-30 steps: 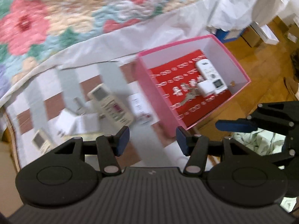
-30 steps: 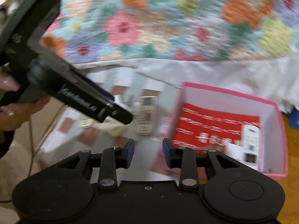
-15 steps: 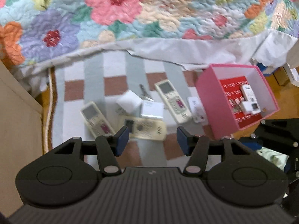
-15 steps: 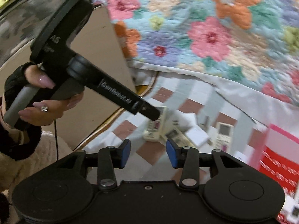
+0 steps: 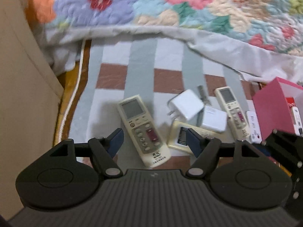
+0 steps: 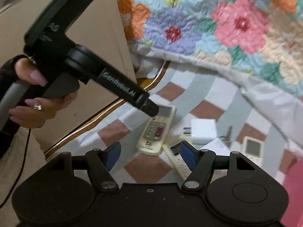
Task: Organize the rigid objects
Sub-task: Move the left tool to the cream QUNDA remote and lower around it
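Several objects lie on a checked cloth [image 5: 166, 75]. A cream remote [image 5: 142, 127] lies between the open blue tips of my left gripper [image 5: 154, 141], a little below it. It also shows in the right wrist view [image 6: 156, 130]. A second cream remote [image 5: 182, 135] lies flat under two white chargers [image 5: 187, 106] [image 5: 214, 120]. A third remote [image 5: 232, 109] lies further right beside a pink box [image 5: 272, 109]. My right gripper [image 6: 149, 155] is open and empty above the cloth. The left gripper's body [image 6: 121, 89] crosses the right wrist view.
A flowered quilt [image 5: 189, 5] hangs over the far side of the cloth. A beige cabinet [image 5: 20, 87] stands at the left. A key [image 6: 228, 136] lies by the chargers. A small white device [image 5: 254, 126] lies against the pink box.
Both grippers swung left from the pink box to the pile of remotes. The left gripper came down close over the left remote. Both stayed open.
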`<state>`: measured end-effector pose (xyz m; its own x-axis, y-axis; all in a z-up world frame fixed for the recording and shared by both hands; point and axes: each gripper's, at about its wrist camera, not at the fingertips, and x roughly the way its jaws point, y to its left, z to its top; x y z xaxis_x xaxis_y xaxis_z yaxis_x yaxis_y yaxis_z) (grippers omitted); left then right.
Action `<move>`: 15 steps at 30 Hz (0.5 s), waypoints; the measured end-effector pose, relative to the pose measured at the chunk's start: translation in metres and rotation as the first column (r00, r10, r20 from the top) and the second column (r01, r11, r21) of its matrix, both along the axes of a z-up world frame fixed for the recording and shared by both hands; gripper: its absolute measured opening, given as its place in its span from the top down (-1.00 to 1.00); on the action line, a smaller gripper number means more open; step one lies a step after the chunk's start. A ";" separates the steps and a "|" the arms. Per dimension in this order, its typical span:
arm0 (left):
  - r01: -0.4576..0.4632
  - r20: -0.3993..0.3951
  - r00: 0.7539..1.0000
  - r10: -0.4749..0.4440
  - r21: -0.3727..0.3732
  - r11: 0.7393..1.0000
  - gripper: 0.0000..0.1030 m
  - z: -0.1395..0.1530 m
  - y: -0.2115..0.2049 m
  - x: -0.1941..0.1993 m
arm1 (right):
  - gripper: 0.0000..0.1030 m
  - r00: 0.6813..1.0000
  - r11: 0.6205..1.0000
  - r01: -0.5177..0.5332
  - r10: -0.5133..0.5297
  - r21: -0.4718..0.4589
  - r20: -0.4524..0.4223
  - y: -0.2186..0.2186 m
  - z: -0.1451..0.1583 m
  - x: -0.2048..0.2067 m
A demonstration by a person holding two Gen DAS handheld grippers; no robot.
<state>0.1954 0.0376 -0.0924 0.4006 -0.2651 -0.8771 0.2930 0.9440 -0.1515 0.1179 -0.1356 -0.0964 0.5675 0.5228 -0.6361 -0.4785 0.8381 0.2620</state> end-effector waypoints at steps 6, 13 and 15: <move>-0.131 -0.029 0.991 0.131 0.003 0.991 -0.39 -0.044 0.020 0.018 | -0.42 0.999 1.000 -0.023 0.023 0.002 -0.044 0.030 -0.028 0.016; -0.233 -0.184 0.962 0.204 -0.154 0.960 -0.32 -0.077 0.039 0.031 | -0.42 0.995 0.999 0.023 -0.028 -0.049 -0.099 0.059 -0.057 0.032; -0.256 -0.211 0.954 0.212 -0.211 0.943 -0.32 -0.084 0.047 0.031 | -0.42 0.991 0.997 0.063 -0.066 -0.035 -0.116 0.060 -0.065 0.033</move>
<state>0.2266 0.0844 -0.1769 0.3146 -0.3894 -0.8657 0.0146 0.9139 -0.4057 0.1511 -0.0753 -0.1619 0.5202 0.4666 -0.7153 -0.3909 0.8748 0.2864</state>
